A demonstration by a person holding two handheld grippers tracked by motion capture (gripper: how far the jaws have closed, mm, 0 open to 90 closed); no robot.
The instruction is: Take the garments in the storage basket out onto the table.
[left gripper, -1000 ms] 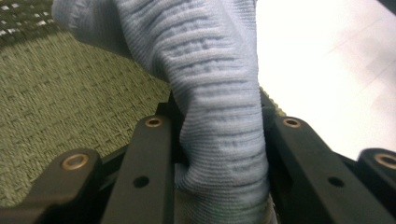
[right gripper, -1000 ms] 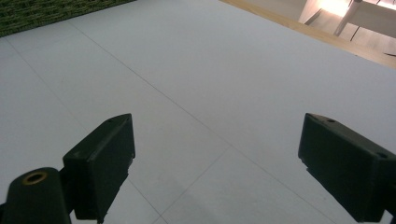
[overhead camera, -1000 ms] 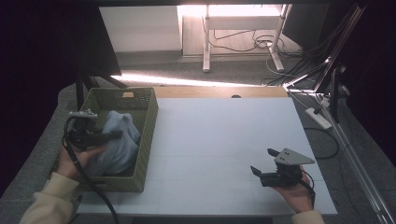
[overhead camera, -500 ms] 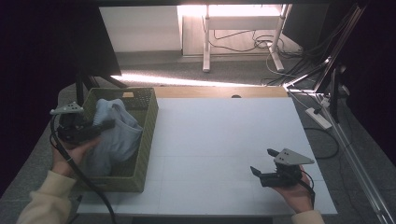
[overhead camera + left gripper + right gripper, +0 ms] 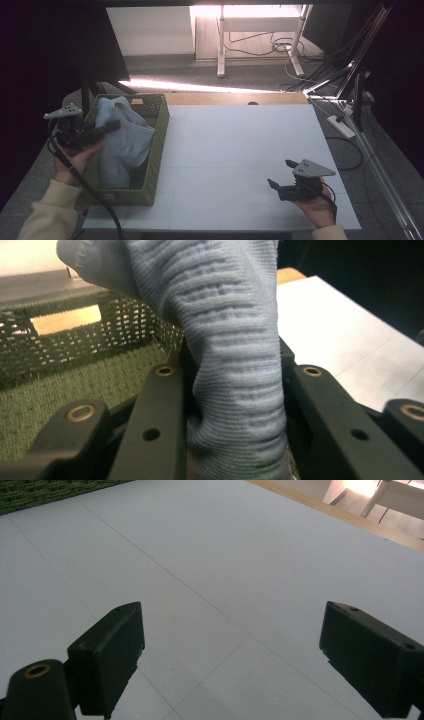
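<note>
White surface point(image 5: 240, 160) is spreading wide & bare from centre out to 3 o'clock, w/ a wood strip along the 12 o'clock edge. Green woven basket point(image 5: 152, 170) is sitting at 9 o'clock, its near corner close to the surface's front edge. Pale blue ribbed knit cloth point(image 5: 122, 142) is hanging bunched, partly draping inside the basket, upper part raised above the rim. Left gripper point(image 5: 107, 127) fingers are pinching the cloth point(image 5: 235, 365) tight. Right gripper point(image 5: 281, 174) is resting at 5 o'clock, fingers spread w/ nothing between.
</note>
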